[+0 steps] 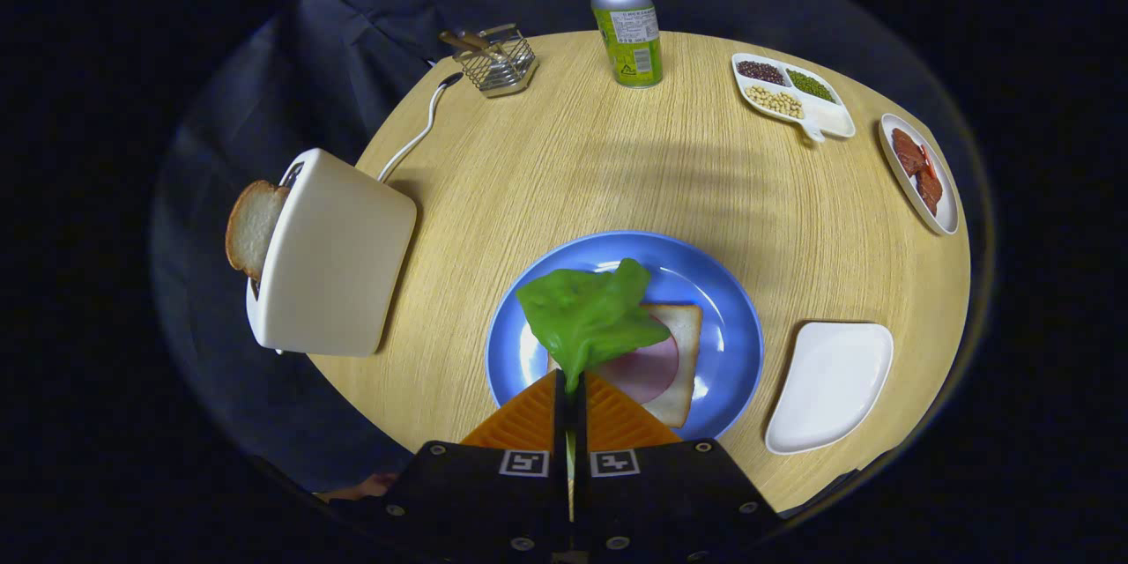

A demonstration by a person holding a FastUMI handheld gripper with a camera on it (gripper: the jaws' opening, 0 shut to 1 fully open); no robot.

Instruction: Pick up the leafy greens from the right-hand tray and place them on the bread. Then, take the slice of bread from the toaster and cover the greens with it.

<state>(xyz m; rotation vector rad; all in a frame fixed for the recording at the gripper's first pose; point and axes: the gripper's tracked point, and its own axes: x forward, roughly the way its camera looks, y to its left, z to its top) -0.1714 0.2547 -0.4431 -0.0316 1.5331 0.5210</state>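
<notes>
1. The first half of the task is under way, not finished: the leafy greens are out of the right-hand tray, which lies bare on the table to the right of the blue plate.
2. The greens are not yet set down. They hang from the tongs, stem end caught between the two fingers, with the leaf spread out just ahead of the tips and above the plate.
3. The tongs are pressed together on the stem; almost no gap shows between the fingers.
4. The bread lies on the blue plate with a pink round slice on top of it. The leaf overlaps its left part as seen from the tongs; I judge the greens are over the bread or close to it, but height above it cannot be told.
5. What is left: release the greens onto the bread, then fetch the slice of bread that stands in the slot of the toaster, left of the plate, and lay it over the greens.
6. Pose: the tongs look steeply down at the table from above the plate's near edge, fingers aimed at the sandwich base, the toaster well off to their left.
</notes>
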